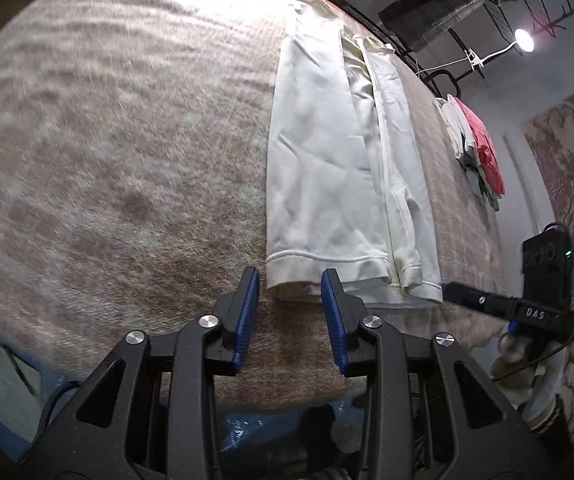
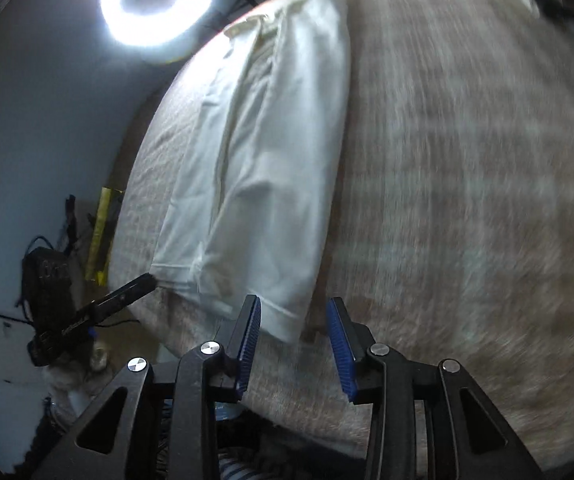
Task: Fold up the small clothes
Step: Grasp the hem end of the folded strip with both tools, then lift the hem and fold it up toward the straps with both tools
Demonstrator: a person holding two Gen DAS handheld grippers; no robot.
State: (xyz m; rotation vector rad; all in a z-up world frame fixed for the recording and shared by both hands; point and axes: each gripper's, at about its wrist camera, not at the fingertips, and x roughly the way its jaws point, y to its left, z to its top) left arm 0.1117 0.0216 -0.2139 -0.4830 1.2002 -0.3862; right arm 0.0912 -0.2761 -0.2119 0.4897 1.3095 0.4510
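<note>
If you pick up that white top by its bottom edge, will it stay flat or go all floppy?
Probably floppy: the white top lies creased in soft folds. Its layers would likely slide apart. The thick ribbed hem suggests some weight.

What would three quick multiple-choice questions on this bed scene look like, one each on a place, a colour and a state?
1. Where does the white garment lie?
A. on the fuzzy blanket
B. on the floor
C. on a hanger

2. What colour tops the pile of clothes at the far edge?
A. green
B. pink-red
C. black

3. How does the left tool stand?
A. shut on the hem
B. open, holding nothing
C. holding a sock

Answers: 1 A, the blanket shows all around it. 2 B, a pink-red piece lies uppermost. 3 B, bare blanket shows between its blue fingers.
</note>
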